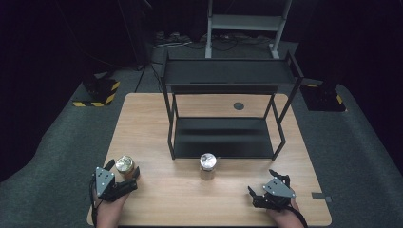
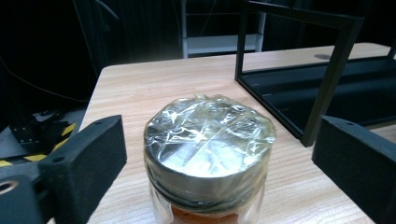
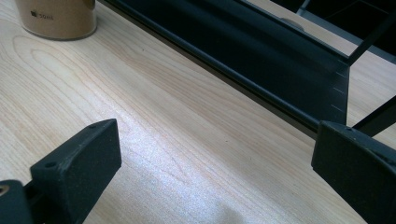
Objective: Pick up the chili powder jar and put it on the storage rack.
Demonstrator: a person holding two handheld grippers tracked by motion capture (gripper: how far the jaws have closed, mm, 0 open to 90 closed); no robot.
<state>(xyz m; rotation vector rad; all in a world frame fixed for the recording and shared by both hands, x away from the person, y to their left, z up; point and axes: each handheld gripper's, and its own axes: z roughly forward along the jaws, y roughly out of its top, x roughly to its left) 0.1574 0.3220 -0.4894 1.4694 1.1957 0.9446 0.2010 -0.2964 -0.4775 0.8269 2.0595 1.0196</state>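
Observation:
A glass jar (image 1: pixel 125 165) with a foil-wrapped lid and orange contents stands at the table's front left. It sits between the jaws of my left gripper (image 1: pixel 124 172). In the left gripper view the jar (image 2: pixel 208 149) is centred in my left gripper (image 2: pixel 222 158), with a gap on each side, so the pads do not touch it. A second jar (image 1: pixel 207 164) with a shiny lid stands at the front middle; its tan base (image 3: pixel 56 18) appears in the right gripper view. My right gripper (image 1: pixel 262 181) rests at the front right, open (image 3: pixel 215 163) over bare wood.
A black two-level metal rack (image 1: pixel 223 137) stands on the wooden table (image 1: pixel 157 123) behind both jars; its frame (image 2: pixel 327 84) is close on the right of the left jar, and its lower shelf (image 3: pixel 261 51) lies ahead of the right gripper. Grey floor surrounds the table.

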